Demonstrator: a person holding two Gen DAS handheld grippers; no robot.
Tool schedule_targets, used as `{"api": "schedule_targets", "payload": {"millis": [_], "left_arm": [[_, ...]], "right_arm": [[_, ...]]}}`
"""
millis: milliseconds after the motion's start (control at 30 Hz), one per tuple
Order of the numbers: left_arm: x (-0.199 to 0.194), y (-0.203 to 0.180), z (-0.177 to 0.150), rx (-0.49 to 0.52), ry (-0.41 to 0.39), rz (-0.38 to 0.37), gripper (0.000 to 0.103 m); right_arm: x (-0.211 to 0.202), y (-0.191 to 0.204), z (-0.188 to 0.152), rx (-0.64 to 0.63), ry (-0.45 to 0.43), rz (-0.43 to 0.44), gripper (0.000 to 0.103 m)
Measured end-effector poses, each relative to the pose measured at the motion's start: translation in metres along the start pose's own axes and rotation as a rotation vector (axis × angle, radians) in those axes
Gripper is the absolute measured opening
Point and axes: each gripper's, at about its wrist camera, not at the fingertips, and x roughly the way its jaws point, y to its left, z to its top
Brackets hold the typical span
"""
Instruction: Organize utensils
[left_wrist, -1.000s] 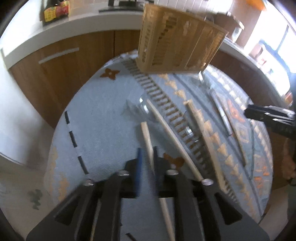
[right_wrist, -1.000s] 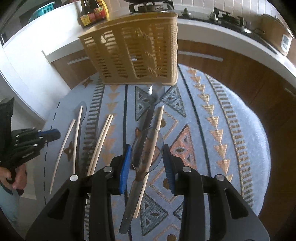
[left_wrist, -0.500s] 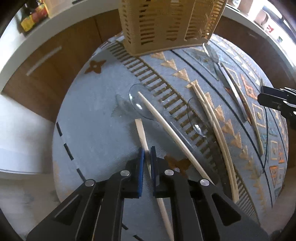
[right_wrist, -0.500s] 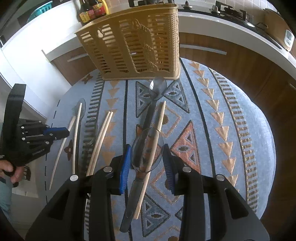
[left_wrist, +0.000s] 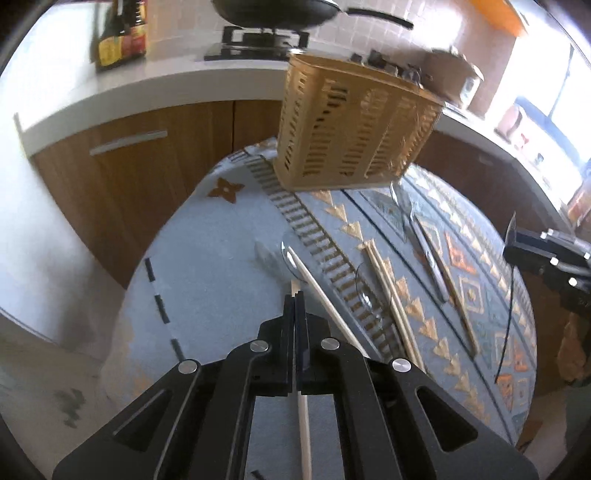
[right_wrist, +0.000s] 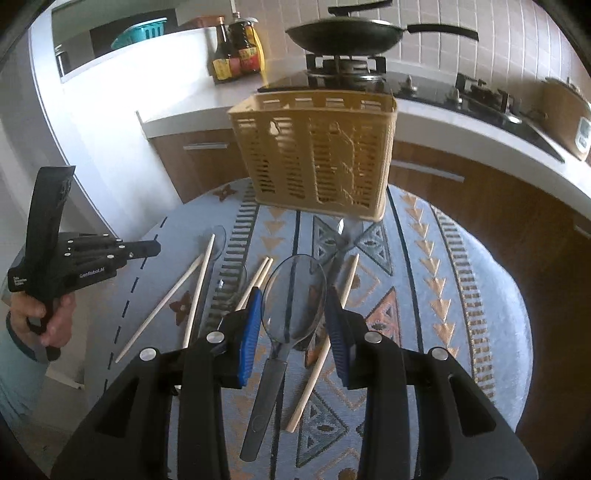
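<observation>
My left gripper is shut on a wooden chopstick; the stick's tip pokes out just past the pads. In the right wrist view the left gripper hangs at the table's left edge. My right gripper is open around a clear plastic spoon whose grey handle runs back under it; whether the spoon is lifted off the cloth I cannot tell. The tan slotted utensil basket stands at the table's far side, also in the left wrist view.
On the patterned round tablecloth lie several loose chopsticks, a pair, a single one and more clear spoons. Behind are the white counter, a stove with a pan and sauce bottles.
My left gripper has closed fully on the chopstick and tilted up, so the basket and counter now fill its view. My right gripper stays open around the spoon, tilted slightly upward.
</observation>
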Motion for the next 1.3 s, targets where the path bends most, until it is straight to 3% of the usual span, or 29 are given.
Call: {"api": "schedule_targets", "payload": {"millis": [67, 167, 267, 400, 500, 733, 1033, 1100, 1300], "left_arm": [[0.012, 0.001, 0.0, 0.018, 0.069, -0.038, 0.001], [0.042, 0.005, 0.0, 0.005, 0.21, -0.033, 0.007], [0.047, 0.008, 0.005, -0.041, 0.228, -0.116, 0.007], [0.05, 0.009, 0.02, -0.099, 0.227, -0.189, 0.016], [0.06, 0.009, 0.024, -0.114, 0.234, -0.137, 0.016], [0.074, 0.011, 0.026, -0.158, 0.226, -0.119, 0.015], [0.072, -0.004, 0.026, -0.072, 0.234, -0.023, 0.017], [0.071, -0.002, 0.024, -0.054, 0.255, 0.006, 0.014], [0.072, -0.002, 0.027, -0.029, 0.267, 0.022, 0.013]], "right_arm": [[-0.001, 0.001, 0.002, 0.006, -0.006, 0.005, 0.031], [0.003, -0.001, 0.002, 0.02, 0.011, 0.007, 0.031], [0.009, -0.004, -0.002, 0.029, 0.027, 0.002, 0.031], [0.014, -0.008, -0.005, 0.04, 0.042, 0.006, 0.031], [0.015, -0.01, -0.005, 0.04, 0.042, 0.009, 0.031], [0.016, -0.012, -0.009, 0.036, 0.045, 0.015, 0.031], [0.014, -0.019, -0.011, 0.058, 0.044, 0.022, 0.031], [0.012, -0.019, -0.012, 0.056, 0.042, 0.018, 0.031], [0.015, -0.019, -0.01, 0.067, 0.049, 0.026, 0.031]]}}
